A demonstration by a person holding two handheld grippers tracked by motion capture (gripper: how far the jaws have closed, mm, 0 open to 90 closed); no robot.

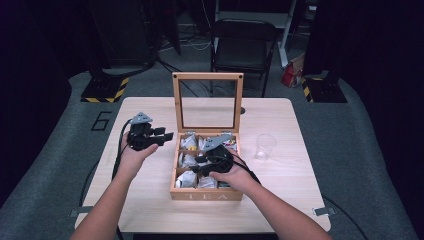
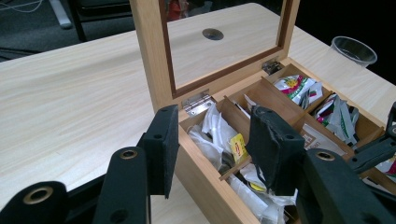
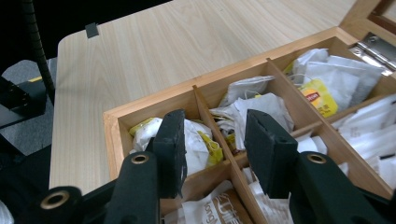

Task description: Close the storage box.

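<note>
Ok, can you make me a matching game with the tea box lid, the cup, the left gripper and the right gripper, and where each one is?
Things:
1. lid
2. cup
3. left gripper
4. right gripper

Places or states:
A. over the tea bags in the box
B. standing up, open
C. on the table, right of the box
D. left of the box, holding nothing

Pairs: 1-B, 2-C, 3-D, 4-A

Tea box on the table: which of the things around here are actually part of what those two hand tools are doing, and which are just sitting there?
In the job:
- wooden tea box, lid up
- tea bags in its compartments
- right gripper, open over the box
- left gripper, open beside the box

Just lying about:
- clear plastic cup
- folding chair behind the table
</note>
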